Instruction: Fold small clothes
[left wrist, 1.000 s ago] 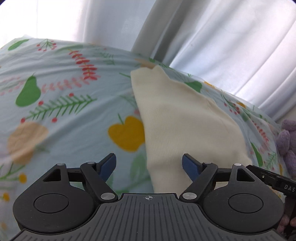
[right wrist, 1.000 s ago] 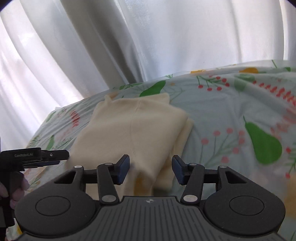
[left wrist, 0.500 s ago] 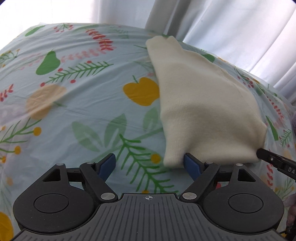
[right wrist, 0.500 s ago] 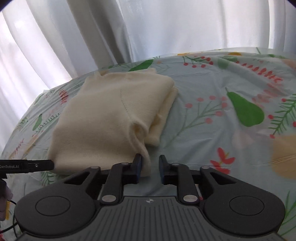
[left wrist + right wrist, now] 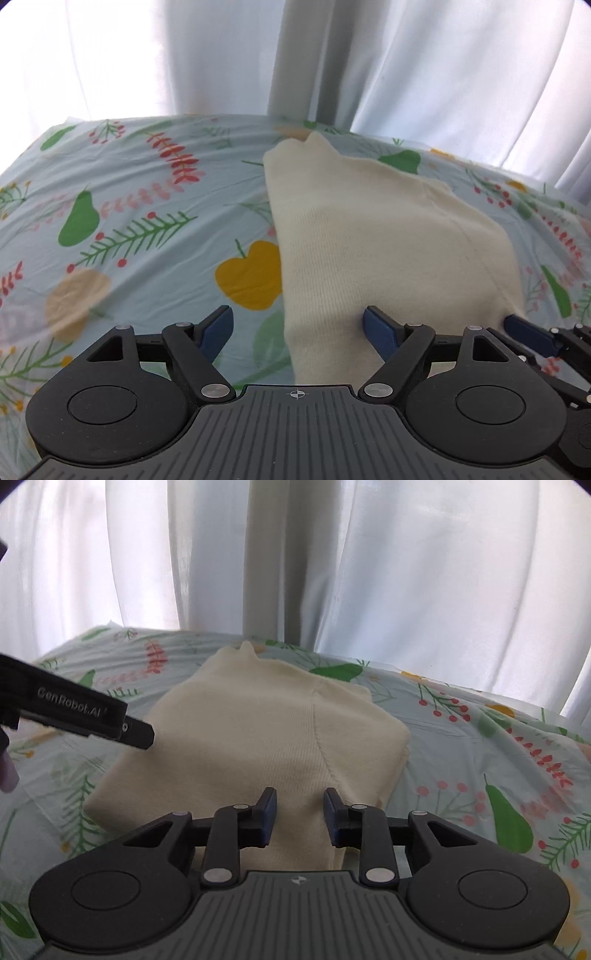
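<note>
A cream knitted garment [image 5: 388,251] lies folded in a compact rectangle on the fruit-print sheet [image 5: 147,229]. My left gripper [image 5: 297,328] is open, hovering over the garment's near left edge; its right finger is over the cloth, its left finger over the sheet. My right gripper [image 5: 300,814] is open with a narrow gap, over the garment's [image 5: 258,738] near edge, holding nothing. The right gripper's blue fingertip [image 5: 524,332] shows at the far right of the left wrist view. The left gripper's body [image 5: 85,712] shows at the left of the right wrist view.
White curtains [image 5: 406,572] hang close behind the bed, with a grey pole [image 5: 273,561] in the middle. The sheet's far edge [image 5: 166,118] runs just in front of them. Bare sheet [image 5: 498,775] lies to the right of the garment.
Both grippers have moved forward over the garment's near edge and tilted up toward the curtains. The right gripper's gap has widened a little. The garment has not moved.
</note>
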Available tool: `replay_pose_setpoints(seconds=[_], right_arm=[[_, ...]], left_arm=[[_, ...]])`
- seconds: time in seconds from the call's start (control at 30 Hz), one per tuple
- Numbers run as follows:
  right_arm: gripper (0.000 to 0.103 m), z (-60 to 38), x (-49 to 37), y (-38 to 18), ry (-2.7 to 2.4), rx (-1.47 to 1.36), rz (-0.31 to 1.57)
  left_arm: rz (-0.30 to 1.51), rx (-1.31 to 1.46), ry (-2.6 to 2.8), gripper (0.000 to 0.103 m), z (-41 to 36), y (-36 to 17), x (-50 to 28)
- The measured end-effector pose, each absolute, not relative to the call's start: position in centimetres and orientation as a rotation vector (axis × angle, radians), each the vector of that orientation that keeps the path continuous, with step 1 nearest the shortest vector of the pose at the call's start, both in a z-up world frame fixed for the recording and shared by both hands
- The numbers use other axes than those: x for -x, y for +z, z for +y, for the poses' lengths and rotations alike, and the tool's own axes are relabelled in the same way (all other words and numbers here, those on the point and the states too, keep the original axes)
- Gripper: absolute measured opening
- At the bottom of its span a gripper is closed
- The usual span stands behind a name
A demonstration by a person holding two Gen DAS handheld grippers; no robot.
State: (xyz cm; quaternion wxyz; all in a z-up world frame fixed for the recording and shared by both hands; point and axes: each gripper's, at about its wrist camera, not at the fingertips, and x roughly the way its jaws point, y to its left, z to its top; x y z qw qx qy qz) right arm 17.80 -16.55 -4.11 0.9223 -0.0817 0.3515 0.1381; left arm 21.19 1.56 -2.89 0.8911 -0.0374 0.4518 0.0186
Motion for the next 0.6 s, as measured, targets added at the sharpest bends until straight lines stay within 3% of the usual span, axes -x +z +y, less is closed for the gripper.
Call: replay_pose_setpoints(seconds=[0.13,0.6], right_arm=[[0.023,-16.4,-17.4,-4.8,0.288,0.218,0.692],[0.023,-17.6,-15.2,-4.3,0.328,0.246,0.781]], left_arm=[[0.927,0.071,0.042,0.091,1.8,-3.6,-21.2],[0.972,0.0,0.049,0.093,2.8,-4.4,-18.4]])
